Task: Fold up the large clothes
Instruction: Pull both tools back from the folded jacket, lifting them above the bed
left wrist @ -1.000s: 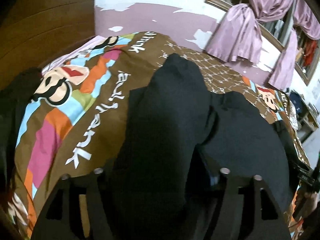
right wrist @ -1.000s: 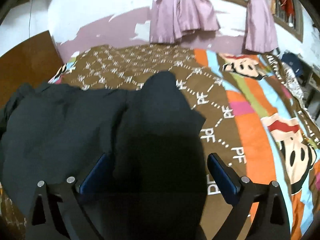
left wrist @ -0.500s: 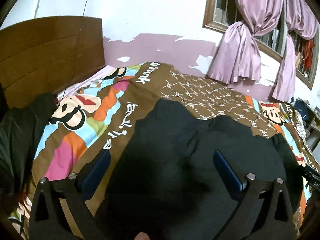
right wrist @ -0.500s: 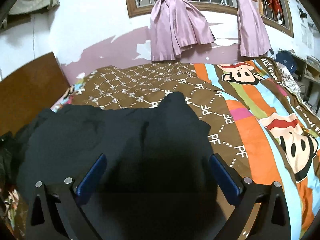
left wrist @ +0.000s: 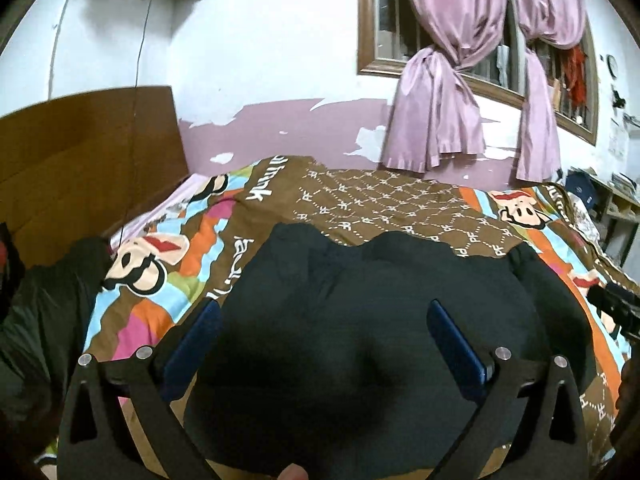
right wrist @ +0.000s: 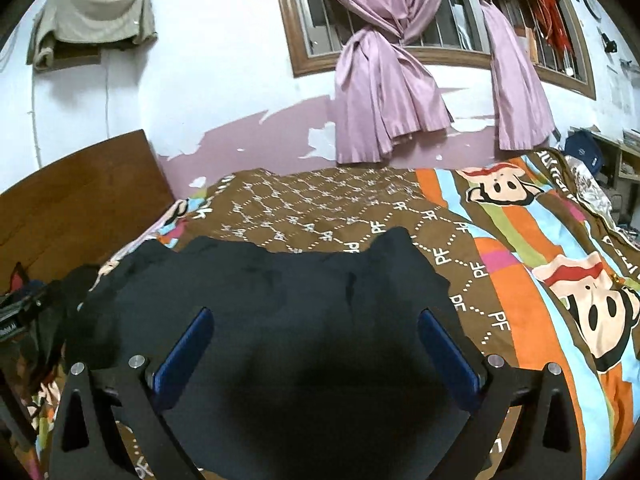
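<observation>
A large black garment (left wrist: 360,320) lies spread on the bed, its far edge wavy across the brown patterned cover; it also shows in the right wrist view (right wrist: 304,320). My left gripper (left wrist: 324,312) is open and empty, its blue pads wide apart above the near part of the garment. My right gripper (right wrist: 316,320) is open and empty too, over the garment's near right part. The right gripper's body shows at the right edge of the left wrist view (left wrist: 616,308).
The bed cover (right wrist: 520,264) is brown with cartoon monkeys and coloured stripes. A wooden headboard (left wrist: 80,160) stands at the left with dark clothes (left wrist: 44,312) piled beside it. Pink curtains (right wrist: 384,80) hang at the window behind. Shelves with clutter (right wrist: 600,160) stand far right.
Both grippers have risen and tilted up, away from the garment. The left gripper, shut on the cloth a second ago, has opened. The garment has dropped flat.
</observation>
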### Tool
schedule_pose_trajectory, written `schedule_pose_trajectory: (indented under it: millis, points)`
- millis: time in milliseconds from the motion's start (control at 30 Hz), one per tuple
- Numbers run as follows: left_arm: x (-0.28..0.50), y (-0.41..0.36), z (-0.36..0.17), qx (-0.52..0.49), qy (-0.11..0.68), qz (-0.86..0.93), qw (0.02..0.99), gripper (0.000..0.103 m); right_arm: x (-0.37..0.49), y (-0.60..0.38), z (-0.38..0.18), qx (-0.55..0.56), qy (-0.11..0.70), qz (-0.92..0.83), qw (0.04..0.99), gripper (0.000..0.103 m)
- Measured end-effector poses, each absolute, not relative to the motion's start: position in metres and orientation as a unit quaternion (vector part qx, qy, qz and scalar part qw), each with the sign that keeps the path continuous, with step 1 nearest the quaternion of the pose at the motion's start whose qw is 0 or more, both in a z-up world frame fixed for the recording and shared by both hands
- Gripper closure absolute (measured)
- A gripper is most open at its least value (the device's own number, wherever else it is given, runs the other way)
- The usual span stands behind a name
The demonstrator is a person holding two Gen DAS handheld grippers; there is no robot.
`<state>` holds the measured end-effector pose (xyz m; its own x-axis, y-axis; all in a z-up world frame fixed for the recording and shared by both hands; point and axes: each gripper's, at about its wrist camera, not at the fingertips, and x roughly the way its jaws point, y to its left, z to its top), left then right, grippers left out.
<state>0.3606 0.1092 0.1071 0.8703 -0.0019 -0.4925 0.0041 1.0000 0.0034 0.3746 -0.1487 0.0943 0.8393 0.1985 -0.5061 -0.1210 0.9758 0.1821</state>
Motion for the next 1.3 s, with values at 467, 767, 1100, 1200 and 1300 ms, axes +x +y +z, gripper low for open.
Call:
schedule_pose_trajectory:
  millis: [467, 767, 1100, 1200, 1300]
  points:
    - [0.320, 0.099, 0.117, 0.013, 0.241, -0.030, 0.970, 0.002, 0.328, -0.119, 0.115, 0.051, 0.240, 0.114, 0.963, 0.000]
    - [0.287, 0.099, 0.124, 0.006, 0.223, -0.039, 0.974, 0.002, 0.293, -0.100, 0.130, 0.022, 0.215, 0.138, 0.967, 0.000]
    - [0.256, 0.110, 0.123, -0.005, 0.213, -0.036, 0.976, 0.002, 0.254, -0.098, 0.131, 0.021, 0.197, 0.136, 0.971, 0.000]
    - [0.245, 0.109, 0.120, 0.001, 0.211, -0.039, 0.977, 0.002, 0.247, -0.098, 0.129, 0.024, 0.197, 0.134, 0.971, 0.000]
    - [0.232, 0.108, 0.114, 0.014, 0.207, -0.037, 0.978, 0.002, 0.238, -0.098, 0.124, 0.030, 0.194, 0.135, 0.971, 0.000]
